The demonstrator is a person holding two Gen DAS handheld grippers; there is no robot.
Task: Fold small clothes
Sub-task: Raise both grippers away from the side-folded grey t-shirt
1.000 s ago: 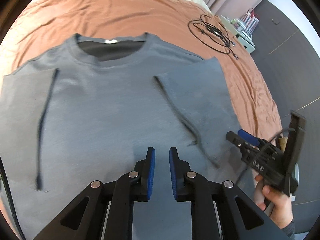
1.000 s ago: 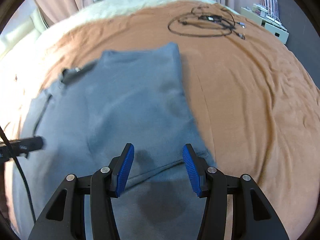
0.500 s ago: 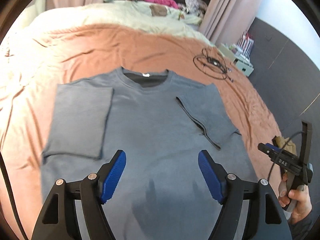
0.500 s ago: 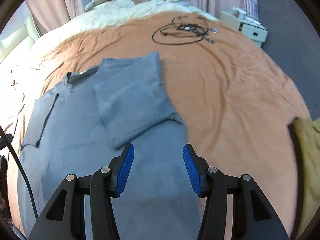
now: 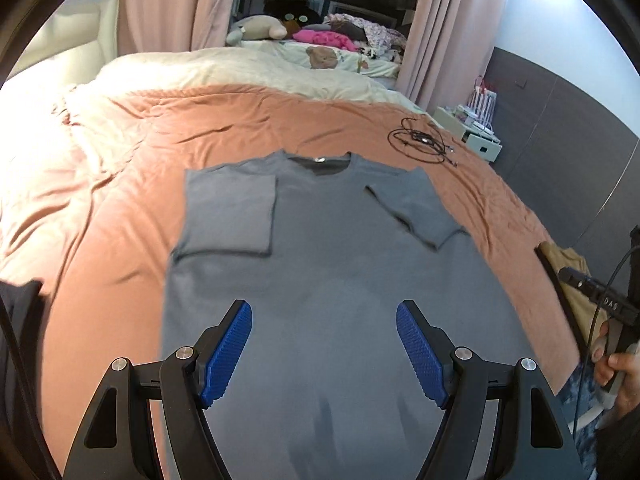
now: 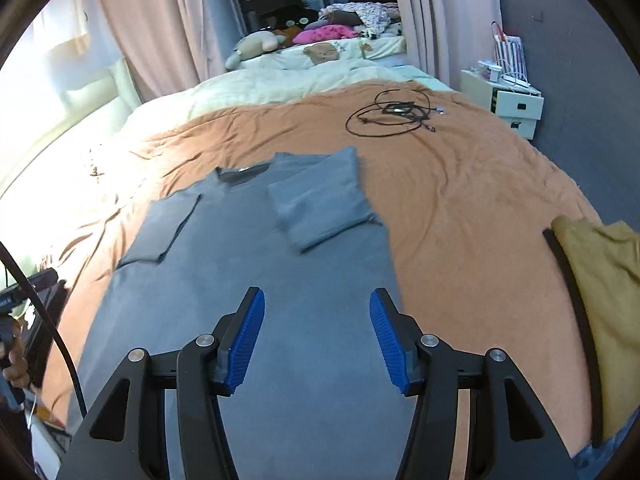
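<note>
Shirt (image 5: 320, 264) flat below both hand-held grippers, left (image 5: 324, 350), right (image 6: 316, 338), jaws spread, empty

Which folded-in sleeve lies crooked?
The right sleeve, on the side nearer the black cables: it slants across the grey T-shirt. The left sleeve lies square.

One grey T-shirt (image 5: 328, 280) lies on the one bed (image 5: 240, 120), with two sleeves folded in. One coil of black cable (image 5: 420, 142) sits at 1 o'clock, one yellow garment (image 6: 600, 280) at 3 o'clock. Two grippers show, left gripper (image 5: 324, 344) and right gripper (image 6: 316, 336).
</note>
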